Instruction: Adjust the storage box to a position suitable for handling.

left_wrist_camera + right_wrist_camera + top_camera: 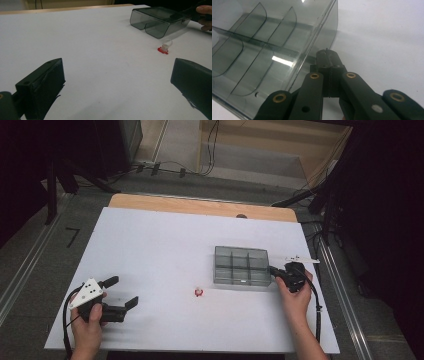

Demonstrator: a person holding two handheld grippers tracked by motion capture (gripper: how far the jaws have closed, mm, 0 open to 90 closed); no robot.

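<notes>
My left gripper (121,294) rests near the table's (150,245) left edge, jaws wide, nothing between them. A small red piece (199,292) lies mid-table. Right of it, the smoky compartment box (242,265); my right gripper (273,270), jaws closed together, empty, tips touching the box's right end.

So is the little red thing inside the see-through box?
No, the little red thing lies on the bare white table, apart from the see-through box and in front of it.
</notes>
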